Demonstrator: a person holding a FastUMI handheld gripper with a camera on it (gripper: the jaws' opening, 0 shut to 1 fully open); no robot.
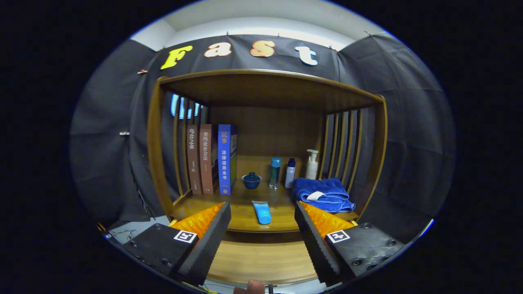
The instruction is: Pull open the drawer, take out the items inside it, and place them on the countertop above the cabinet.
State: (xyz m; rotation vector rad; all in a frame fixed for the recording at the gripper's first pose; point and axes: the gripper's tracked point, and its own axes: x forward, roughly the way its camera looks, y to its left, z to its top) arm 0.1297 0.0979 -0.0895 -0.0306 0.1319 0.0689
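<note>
My gripper (262,205) is open, with a wide gap and nothing held between its fingers. Just ahead of the fingertips a light blue tube (261,213) lies flat on the wooden countertop (241,216), near its front edge. Below that edge, between my fingers, is a paler wooden surface (261,257) that looks like the pulled-out drawer. The part I see has nothing lying on it. A fingertip (254,286) of a person shows at the near rim of that surface.
Three upright books (210,159) stand at the back left of the countertop. A small dark blue lidded cup (251,180), a teal bottle (275,172), a white bottle with a blue cap (290,172) and a pump bottle (312,164) stand further back. A folded blue towel (322,194) lies at the right. Slatted side walls and a wooden top shelf (265,87) enclose the space.
</note>
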